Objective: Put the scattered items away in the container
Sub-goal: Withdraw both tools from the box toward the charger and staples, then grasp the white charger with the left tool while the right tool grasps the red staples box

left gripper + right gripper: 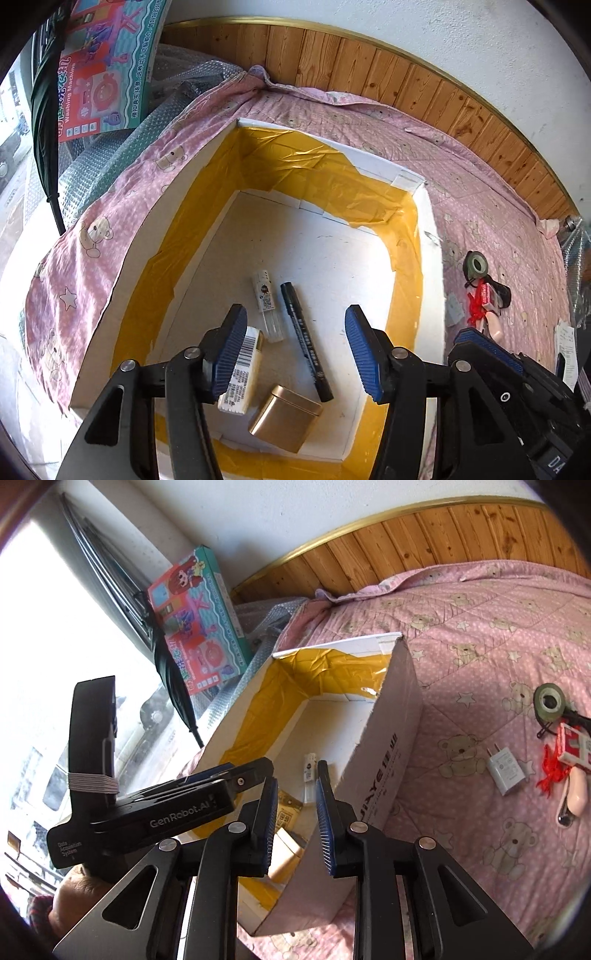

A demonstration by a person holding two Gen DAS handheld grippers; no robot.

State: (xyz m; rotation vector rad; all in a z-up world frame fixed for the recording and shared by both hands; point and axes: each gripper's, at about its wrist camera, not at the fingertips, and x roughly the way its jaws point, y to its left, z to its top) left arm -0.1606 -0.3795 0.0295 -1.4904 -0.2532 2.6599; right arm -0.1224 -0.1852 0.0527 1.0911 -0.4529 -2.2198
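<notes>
The white cardboard box (430,236), lined inside with yellow tape, is taken as the landmark; it stands on a pink bear-print quilt (480,627).

The left gripper (295,349) is held over the box with its jaws apart and nothing between them. Below it, on the box floor, four things are seen: a black marker (304,339), a small white tube (267,308), a white barcoded packet (242,373) and a brass-coloured tin (284,417).

The right gripper (295,825) is held above the near edge of the box, its jaws also parted and empty.

To the right of the box, well apart from both grippers, a tape roll (549,698), a white charger plug (506,771), a red-and-white pack (576,747) and a pale pink object (574,794) lie scattered on the quilt.
</notes>
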